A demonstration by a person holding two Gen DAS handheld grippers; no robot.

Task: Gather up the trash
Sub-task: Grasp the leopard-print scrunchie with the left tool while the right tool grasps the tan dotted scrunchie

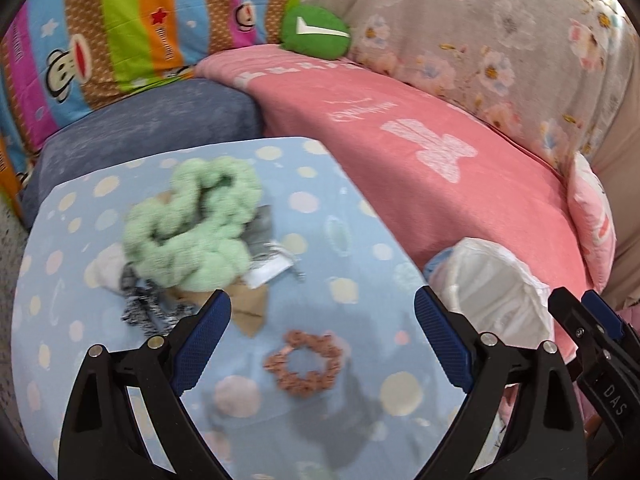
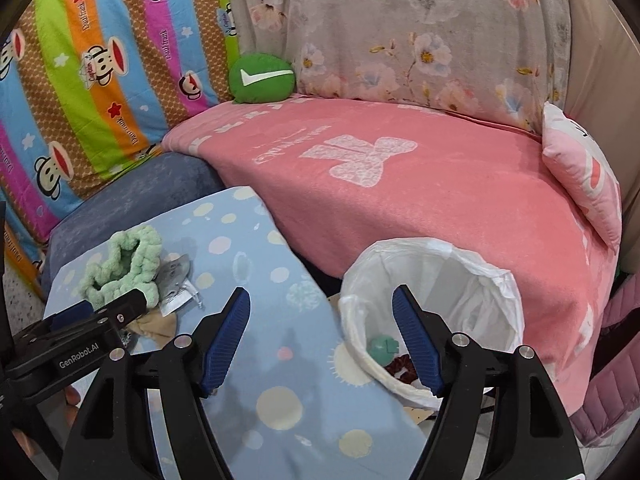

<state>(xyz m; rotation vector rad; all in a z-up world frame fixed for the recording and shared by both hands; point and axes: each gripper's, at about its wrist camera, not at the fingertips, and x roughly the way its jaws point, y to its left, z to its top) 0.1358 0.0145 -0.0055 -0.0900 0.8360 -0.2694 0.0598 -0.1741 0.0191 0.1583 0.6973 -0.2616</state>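
My left gripper (image 1: pixel 322 312) is open and empty above a brown scrunchie (image 1: pixel 304 364) lying on the blue dotted cloth (image 1: pixel 352 216). A fluffy green scrunchie (image 1: pixel 192 220) lies further back on a heap of grey and tan scraps (image 1: pixel 248 304). My right gripper (image 2: pixel 320 308) is open and empty, hovering by the rim of a bin lined with a white bag (image 2: pixel 440 280). Inside the bin lie a green piece (image 2: pixel 382 348) and a dark red scrunchie (image 2: pixel 402 368). The bin also shows in the left wrist view (image 1: pixel 492 292). The green scrunchie shows in the right wrist view (image 2: pixel 124 268).
A pink blanket (image 2: pixel 420 200) covers the sofa behind the bin. A green round cushion (image 2: pixel 262 78), a pink pillow (image 2: pixel 584 184), a striped monkey quilt (image 2: pixel 100 80) and a floral cover (image 2: pixel 400 32) stand at the back. A blue-grey cushion (image 1: pixel 152 124) lies behind the dotted cloth.
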